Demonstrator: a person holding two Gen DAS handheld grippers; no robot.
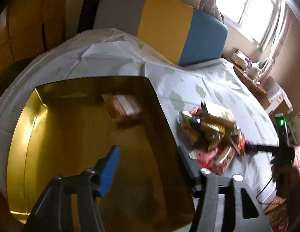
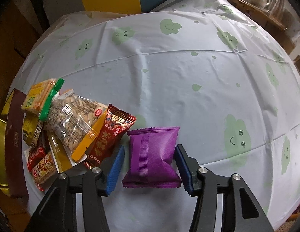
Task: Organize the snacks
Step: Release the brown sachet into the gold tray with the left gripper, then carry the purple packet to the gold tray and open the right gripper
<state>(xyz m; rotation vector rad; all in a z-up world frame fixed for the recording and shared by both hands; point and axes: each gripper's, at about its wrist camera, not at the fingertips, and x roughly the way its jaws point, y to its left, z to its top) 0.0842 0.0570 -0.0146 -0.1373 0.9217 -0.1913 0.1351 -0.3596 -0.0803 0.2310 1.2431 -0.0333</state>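
right tool (image 2: 148,169) astride purple packet (image 2: 152,155), snack pile (image 2: 72,127) beside

Daylight pours in from the window (image 1: 252,13) at the far right of the left wrist view, blown out to pure white, curtains washed pale beside it. The gold tray (image 1: 53,127) throws hard glare along its left wall, while its right half sits in dull brown shade. Everything here smears: the snack pile (image 1: 211,135) and the brown box (image 1: 123,110) in the tray are streaked with motion blur. Over on the right wrist view it's crisp and evenly lit; the purple packet (image 2: 152,154) shows sharp creases and the tablecloth (image 2: 188,67) a soft sheen. Both views bow strongly and darken at the corners.
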